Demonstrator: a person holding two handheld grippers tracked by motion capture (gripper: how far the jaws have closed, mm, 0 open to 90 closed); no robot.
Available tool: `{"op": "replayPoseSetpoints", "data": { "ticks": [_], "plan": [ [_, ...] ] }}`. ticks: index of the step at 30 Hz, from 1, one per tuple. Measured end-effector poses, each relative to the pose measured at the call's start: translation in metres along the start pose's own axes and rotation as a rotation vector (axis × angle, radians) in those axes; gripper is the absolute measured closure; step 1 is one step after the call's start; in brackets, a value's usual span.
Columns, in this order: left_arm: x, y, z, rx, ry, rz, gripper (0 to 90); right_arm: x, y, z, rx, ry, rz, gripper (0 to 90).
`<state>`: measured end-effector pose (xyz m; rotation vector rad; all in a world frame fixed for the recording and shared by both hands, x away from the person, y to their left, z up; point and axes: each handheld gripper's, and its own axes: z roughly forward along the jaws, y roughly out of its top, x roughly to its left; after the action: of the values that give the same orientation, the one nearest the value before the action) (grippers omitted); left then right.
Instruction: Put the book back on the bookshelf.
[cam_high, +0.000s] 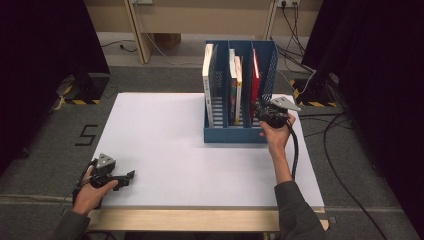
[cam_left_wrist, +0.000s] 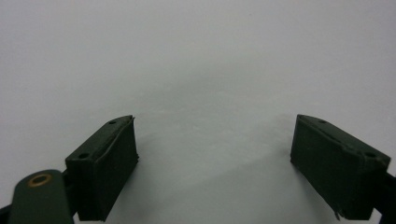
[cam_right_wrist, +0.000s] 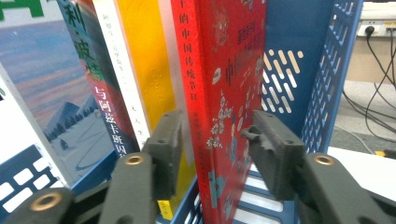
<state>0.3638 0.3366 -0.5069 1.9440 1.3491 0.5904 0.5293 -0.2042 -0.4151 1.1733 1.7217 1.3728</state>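
1. red book (cam_right_wrist: 219, 107) stands upright in the rightmost compartment of the blue file rack (cam_high: 240, 135), spine toward the person; seen from the high view it sits against the divider on that compartment's left side, well clear of the perforated right wall.
2. right tongs (cam_right_wrist: 212, 140) straddle the red book's spine low down. jaws stand partly open; a gap shows between the right pad and the cover, and the left pad looks just off the spine too. judged: no grip on the book at this moment.
3. reading of progress: the red book appears shelved and let go, so this placement looks done. what is left for this hand is to draw back out of the rack without dragging the cover.
4. other books already in the rack: a yellow book (cam_right_wrist: 140, 60) and a dark-spined one in the middle compartment, a white book (cam_high: 207, 75) in the left compartment.
5. left tongs (cam_high: 120, 179) rest near the front left corner of the white bench (cam_high: 165, 145), jaws parted with nothing between them; its own view looks onto bare bench surface.
6. no further loose books lie on the bench, so the shelving job seems at or near its end.
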Motion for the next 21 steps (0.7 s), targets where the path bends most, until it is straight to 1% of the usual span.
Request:
{"op": "replayPoseSetpoints", "data": {
  "ticks": [3,7,9,11,14,18,19,21],
  "plan": [
    [0.0,0.0,0.0,0.0,0.0,0.001,13.5,0.0,0.002,-0.005,-0.002,0.013,0.02,48.5],
    [0.0,0.0,0.0,-0.001,0.001,0.0,13.5,0.0,0.003,-0.011,0.001,0.008,0.013,44.1],
    [0.0,0.0,0.0,-0.001,0.0,0.0,13.6,0.001,0.004,-0.014,0.003,0.01,0.02,42.8],
    [0.0,0.0,0.0,-0.001,0.0,0.0,13.6,0.001,0.004,-0.016,0.007,0.007,0.012,41.5],
    [0.0,0.0,0.0,-0.001,0.0,0.0,13.5,0.003,0.005,-0.018,0.01,0.016,0.019,39.2],
    [0.0,0.0,0.0,-0.001,0.0,0.0,13.6,0.007,0.005,-0.022,0.021,0.026,0.01,38.4],
    [0.0,0.0,0.0,-0.001,0.0,0.0,13.6,0.007,0.005,-0.023,0.02,0.025,-0.003,38.1],
    [0.0,0.0,0.0,-0.001,0.0,0.0,13.6,0.008,0.005,-0.025,0.018,0.026,-0.01,37.7]
  ]
}}
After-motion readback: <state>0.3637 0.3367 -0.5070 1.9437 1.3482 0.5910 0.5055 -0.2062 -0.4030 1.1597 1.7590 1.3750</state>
